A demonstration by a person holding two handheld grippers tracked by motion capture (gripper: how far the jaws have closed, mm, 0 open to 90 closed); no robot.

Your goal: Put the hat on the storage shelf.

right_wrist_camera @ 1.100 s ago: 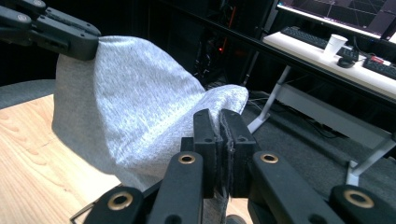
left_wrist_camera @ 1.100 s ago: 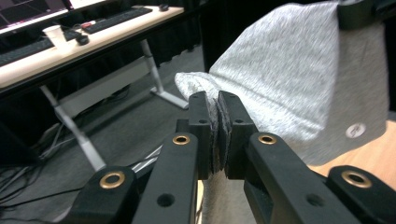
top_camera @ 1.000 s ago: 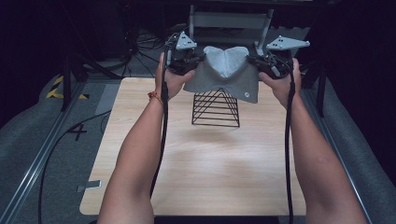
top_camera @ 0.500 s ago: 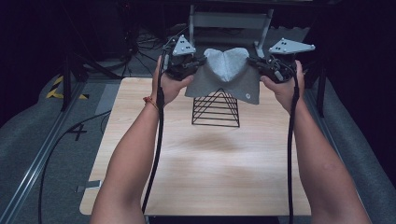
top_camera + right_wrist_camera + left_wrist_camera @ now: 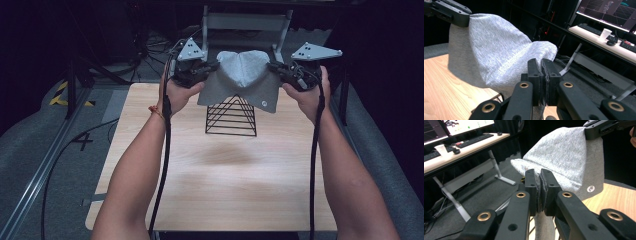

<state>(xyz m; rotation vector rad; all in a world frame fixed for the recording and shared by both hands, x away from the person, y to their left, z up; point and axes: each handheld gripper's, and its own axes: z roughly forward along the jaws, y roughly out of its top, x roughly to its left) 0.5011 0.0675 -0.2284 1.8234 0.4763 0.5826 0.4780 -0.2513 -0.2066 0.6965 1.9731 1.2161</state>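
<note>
A grey cloth (image 5: 243, 74) hangs stretched between my two grippers, above a black wire rack (image 5: 231, 116) at the far middle of the wooden table (image 5: 215, 180). My left gripper (image 5: 209, 68) is shut on the cloth's left edge, and my right gripper (image 5: 276, 67) is shut on its right edge. In the left gripper view the jaws (image 5: 540, 182) pinch a fold of the grey cloth (image 5: 564, 157), with the other gripper (image 5: 599, 127) clamped at the top right. The right gripper view has its jaws (image 5: 541, 72) pressed on the cloth (image 5: 491, 50), the other gripper (image 5: 449, 11) at top left.
A grey metal frame (image 5: 247, 22) stands behind the table's far edge. Cables (image 5: 55, 165) trail over the grey floor at the left. A desk with monitors, keyboards and a paper cup (image 5: 604, 33) lies beyond in both gripper views.
Both hands have lifted the cloth slightly and the left hand has shifted a little; the cloth stays stretched between the grippers above the rack.
</note>
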